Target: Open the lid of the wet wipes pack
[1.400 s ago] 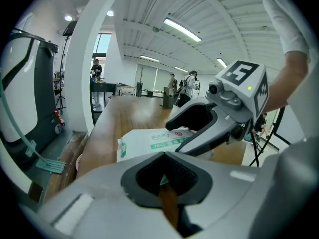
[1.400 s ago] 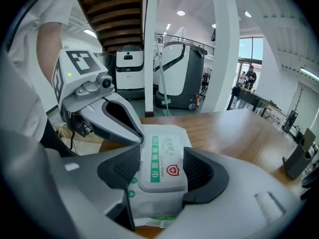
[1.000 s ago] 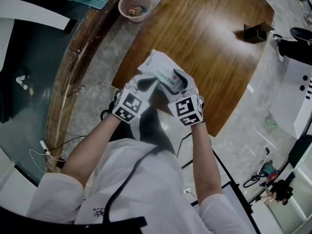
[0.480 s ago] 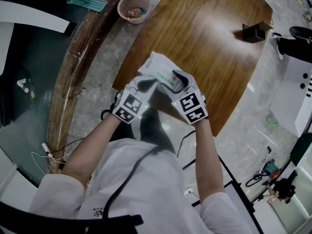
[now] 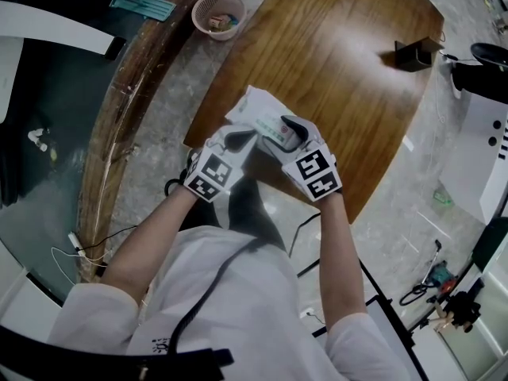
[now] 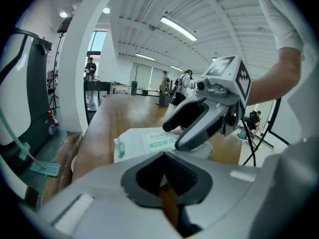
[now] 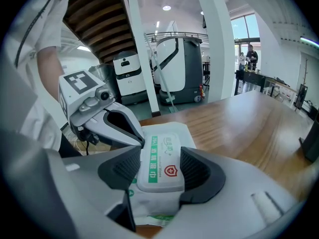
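A white wet wipes pack (image 5: 255, 108) with green print lies at the near edge of the wooden table (image 5: 341, 70). My left gripper (image 5: 244, 138) is at the pack's near left side, its jaws closed together on the pack's edge (image 6: 144, 141). My right gripper (image 5: 286, 130) is over the pack's near end. In the right gripper view its pads sit against both sides of the white lid (image 7: 160, 166), which lies flat and closed on the pack (image 7: 167, 133). The left gripper's fingers (image 7: 119, 126) press on the pack just left of the lid.
A pink basket (image 5: 220, 10) stands past the table's far left edge and a small black box (image 5: 417, 52) sits at its far right. A curved wooden rail (image 5: 119, 109) runs along the left. Cables lie on the stone floor (image 5: 397, 213), with white equipment (image 5: 484, 149) at the right.
The right gripper has tilted and shifted slightly to the right over the lid. The pack and the left gripper have stayed in place.
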{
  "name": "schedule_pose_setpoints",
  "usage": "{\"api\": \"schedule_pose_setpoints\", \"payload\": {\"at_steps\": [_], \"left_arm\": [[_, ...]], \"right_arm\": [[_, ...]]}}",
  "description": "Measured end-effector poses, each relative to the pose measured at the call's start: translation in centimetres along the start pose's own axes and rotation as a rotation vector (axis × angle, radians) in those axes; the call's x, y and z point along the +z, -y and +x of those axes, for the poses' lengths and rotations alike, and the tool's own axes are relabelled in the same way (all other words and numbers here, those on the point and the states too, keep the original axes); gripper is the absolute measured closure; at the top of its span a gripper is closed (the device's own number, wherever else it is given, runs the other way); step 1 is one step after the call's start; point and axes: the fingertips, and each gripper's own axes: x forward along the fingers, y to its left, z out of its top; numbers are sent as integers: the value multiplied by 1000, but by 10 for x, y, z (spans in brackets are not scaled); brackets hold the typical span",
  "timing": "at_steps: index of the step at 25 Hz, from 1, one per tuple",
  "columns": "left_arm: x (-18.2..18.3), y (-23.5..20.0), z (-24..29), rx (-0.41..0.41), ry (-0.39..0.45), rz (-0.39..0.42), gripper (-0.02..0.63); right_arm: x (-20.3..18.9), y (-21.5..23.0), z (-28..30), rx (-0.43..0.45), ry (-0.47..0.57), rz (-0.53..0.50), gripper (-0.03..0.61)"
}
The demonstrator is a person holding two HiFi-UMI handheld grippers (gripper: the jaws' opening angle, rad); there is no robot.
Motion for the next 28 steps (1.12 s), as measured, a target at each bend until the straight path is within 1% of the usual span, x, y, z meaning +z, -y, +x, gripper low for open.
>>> {"api": "schedule_pose_setpoints", "payload": {"at_steps": [3, 5, 9, 10, 17, 28], "left_arm": [[-2, 0, 1, -1, 2, -9, 611], [3, -1, 0, -3, 5, 4, 612], [4, -2, 0, -3, -1, 12, 612], [4, -2, 0, -3, -2, 9, 612], [3, -1, -1, -4, -10, -2, 612], [5, 0, -7, 9, -14, -8, 612]], "right_arm": [[0, 1, 0, 12, -5, 11, 324], [0, 1, 0, 21, -6, 21, 324], [1, 3, -3, 72, 18, 91, 333], [1, 3, -4, 78, 19, 94, 333], [3, -1, -4, 21, 26, 23, 325], [19, 2, -19, -21, 70, 3, 325]]}}
